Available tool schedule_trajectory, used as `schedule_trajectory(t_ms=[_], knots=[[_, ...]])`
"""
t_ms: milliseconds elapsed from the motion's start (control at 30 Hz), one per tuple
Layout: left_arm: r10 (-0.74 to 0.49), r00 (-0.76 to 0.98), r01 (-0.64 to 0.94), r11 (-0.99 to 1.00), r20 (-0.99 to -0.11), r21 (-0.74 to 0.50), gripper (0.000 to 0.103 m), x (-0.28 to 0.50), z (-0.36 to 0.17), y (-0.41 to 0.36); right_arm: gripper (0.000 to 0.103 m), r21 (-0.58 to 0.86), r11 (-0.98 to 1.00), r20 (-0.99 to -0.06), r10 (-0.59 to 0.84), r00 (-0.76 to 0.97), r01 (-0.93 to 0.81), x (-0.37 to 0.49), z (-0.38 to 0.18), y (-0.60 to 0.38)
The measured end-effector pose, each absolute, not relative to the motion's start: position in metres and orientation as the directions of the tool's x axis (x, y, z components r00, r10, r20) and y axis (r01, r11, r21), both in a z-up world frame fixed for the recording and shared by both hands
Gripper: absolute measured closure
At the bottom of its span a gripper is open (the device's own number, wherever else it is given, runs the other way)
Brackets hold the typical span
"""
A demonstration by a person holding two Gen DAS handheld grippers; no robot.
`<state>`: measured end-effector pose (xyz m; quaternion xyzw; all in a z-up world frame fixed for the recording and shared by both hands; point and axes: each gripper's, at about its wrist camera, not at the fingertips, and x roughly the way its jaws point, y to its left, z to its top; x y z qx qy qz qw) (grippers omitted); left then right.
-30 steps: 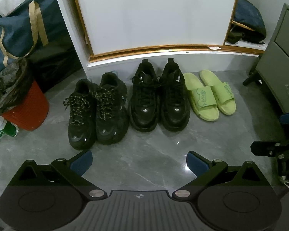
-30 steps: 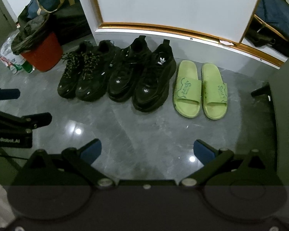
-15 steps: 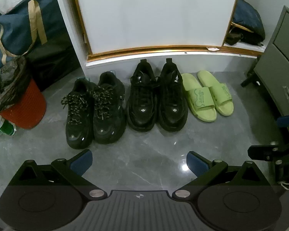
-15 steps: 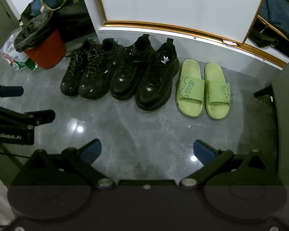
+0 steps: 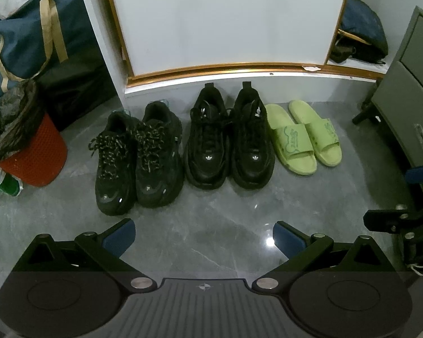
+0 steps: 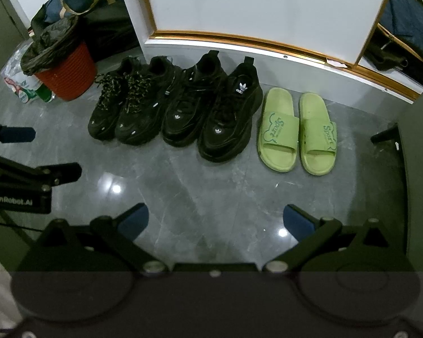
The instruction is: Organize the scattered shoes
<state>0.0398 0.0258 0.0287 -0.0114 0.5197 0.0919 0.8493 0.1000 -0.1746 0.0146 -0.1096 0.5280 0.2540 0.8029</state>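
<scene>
1. Left wrist view: no readable words. Three pairs in a row by the wall: laced black sneakers (image 5: 138,160), black trefoil sneakers (image 5: 228,143), green slippers (image 5: 303,135). Farther away than before. Left gripper (image 5: 203,238) spread wide, holding nothing, low over the floor (image 5: 211,225).
2. Right wrist view: "Sport" on both slippers (image 6: 296,132), "adidas" on a tongue (image 6: 241,88), "GenRobot.AI" on the other tool (image 6: 17,174). Right gripper (image 6: 215,222) spread wide, empty.

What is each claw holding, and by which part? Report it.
Nothing. The left claw and the right claw are both open and empty above the floor, short of the shoes.
</scene>
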Motion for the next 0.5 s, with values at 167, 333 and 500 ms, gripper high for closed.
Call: schedule_trajectory(t_ms=[167, 333, 500], knots=[[0.141, 0.448, -0.161, 0.984, -0.883, 0.075, 0.000, 0.0384, 0.0287, 0.0240, 0.000, 0.093, 0.846, -0.904, 0.293, 0.313, -0.525, 0.0991, 0.0146, -0.1746], [0.136, 0.450, -0.157, 0.985, -0.883, 0.072, 0.000, 0.0374, 0.0280, 0.0234, 0.000, 0.094, 0.845, -0.903, 0.294, 0.312, -0.527, 0.0993, 0.0146, -0.1747], [0.134, 0.450, -0.155, 0.985, -0.883, 0.071, 0.000, 0.0374, 0.0272, 0.0233, 0.000, 0.094, 0.844, -0.904, 0.295, 0.311, -0.529, 0.0994, 0.0143, -0.1748]])
